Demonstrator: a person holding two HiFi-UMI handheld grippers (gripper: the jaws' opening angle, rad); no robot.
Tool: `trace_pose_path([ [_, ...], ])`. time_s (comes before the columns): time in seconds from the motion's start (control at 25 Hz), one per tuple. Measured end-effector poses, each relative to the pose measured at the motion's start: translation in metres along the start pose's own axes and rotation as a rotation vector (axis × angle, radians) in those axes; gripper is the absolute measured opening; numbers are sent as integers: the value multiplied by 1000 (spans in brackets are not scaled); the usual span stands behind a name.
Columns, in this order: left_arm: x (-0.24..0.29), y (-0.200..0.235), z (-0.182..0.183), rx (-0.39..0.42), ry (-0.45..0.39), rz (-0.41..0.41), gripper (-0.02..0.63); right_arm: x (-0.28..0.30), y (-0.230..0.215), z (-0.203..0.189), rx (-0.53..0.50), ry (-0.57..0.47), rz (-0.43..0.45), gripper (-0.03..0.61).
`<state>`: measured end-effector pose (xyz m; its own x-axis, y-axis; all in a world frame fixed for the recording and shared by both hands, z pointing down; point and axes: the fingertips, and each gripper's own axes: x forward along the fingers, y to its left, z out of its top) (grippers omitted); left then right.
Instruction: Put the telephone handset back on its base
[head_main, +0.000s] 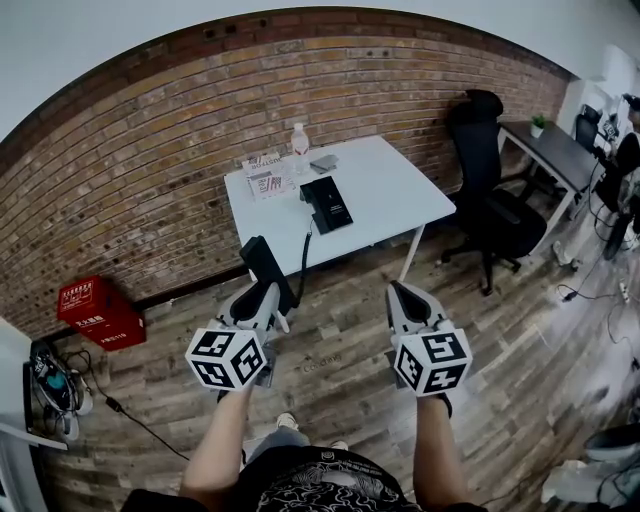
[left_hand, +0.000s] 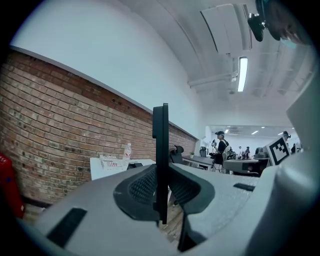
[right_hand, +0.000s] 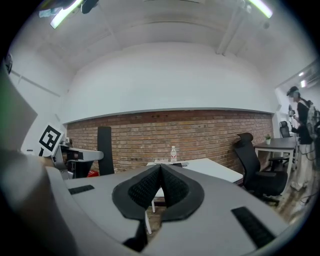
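My left gripper (head_main: 268, 295) is shut on the black telephone handset (head_main: 262, 262), which stands upright above the wooden floor, short of the white table (head_main: 400, 190). In the left gripper view the handset (left_hand: 160, 150) shows edge-on, clamped between the pads of the gripper (left_hand: 161, 192). A dark cord (head_main: 305, 255) runs from it up to the black telephone base (head_main: 327, 203) on the table's near half. My right gripper (head_main: 400, 292) hangs beside it, shut with nothing in it; its pads (right_hand: 150, 187) meet. The handset (right_hand: 104, 150) also appears in the right gripper view.
A water bottle (head_main: 299, 140), a printed card (head_main: 267, 181) and a small dark object (head_main: 324, 162) stand at the table's far edge by the brick wall. A black office chair (head_main: 490, 190) is right of the table, a red box (head_main: 98, 311) on the floor at left.
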<state>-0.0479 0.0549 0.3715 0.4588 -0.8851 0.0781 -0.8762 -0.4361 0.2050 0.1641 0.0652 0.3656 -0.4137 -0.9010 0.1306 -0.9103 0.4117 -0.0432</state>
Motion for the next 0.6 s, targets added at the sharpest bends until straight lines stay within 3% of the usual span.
trace_pose_path([
  [0.6, 80, 42, -9, -17, 33, -18, 72, 81, -26, -8, -2, 26, 7, 2],
])
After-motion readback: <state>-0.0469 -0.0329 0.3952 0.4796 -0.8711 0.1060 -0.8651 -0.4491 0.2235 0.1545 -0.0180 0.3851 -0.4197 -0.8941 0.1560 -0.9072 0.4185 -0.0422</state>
